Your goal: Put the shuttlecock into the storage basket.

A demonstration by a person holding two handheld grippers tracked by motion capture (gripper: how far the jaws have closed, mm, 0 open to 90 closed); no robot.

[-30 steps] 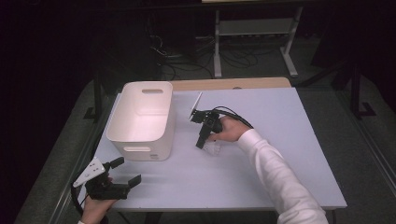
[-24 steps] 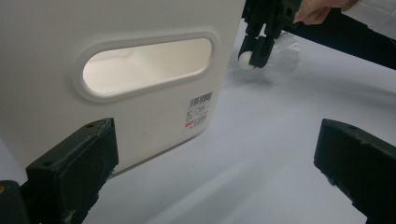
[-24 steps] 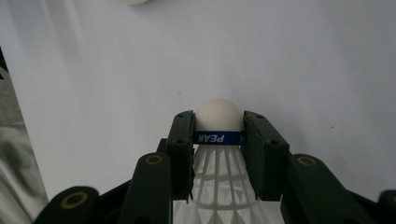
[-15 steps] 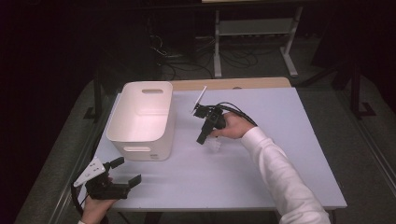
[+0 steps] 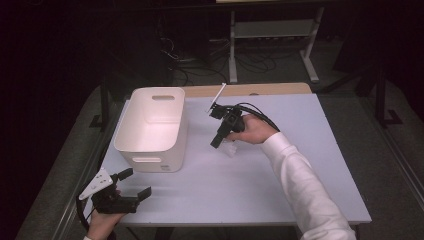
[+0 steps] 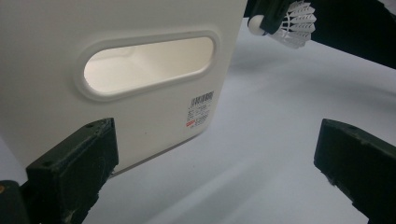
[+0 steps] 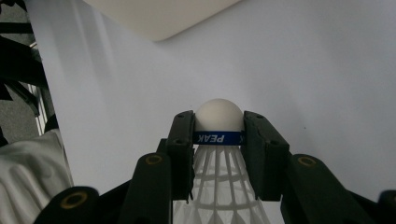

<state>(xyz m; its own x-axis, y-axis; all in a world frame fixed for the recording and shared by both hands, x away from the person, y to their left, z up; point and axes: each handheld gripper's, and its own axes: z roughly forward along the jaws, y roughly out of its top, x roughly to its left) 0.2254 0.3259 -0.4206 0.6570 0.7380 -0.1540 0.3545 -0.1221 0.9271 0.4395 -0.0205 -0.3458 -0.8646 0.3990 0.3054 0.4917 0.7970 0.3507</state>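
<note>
Right tool (image 5: 216, 145) clamped on a shuttlecock (image 7: 218, 140) above the counter (image 5: 300, 165).

The two black jaws pressed on the cork head of the shuttlecock, at its blue band, with the white skirt toward the hand. In the high view it was held just beside the white bin (image 5: 152, 125), and it seemed to be lifted off the surface, though this was hard to judge. The left tool (image 5: 131, 189) stayed near the counter's front edge, jaws apart, nothing between them.
</note>
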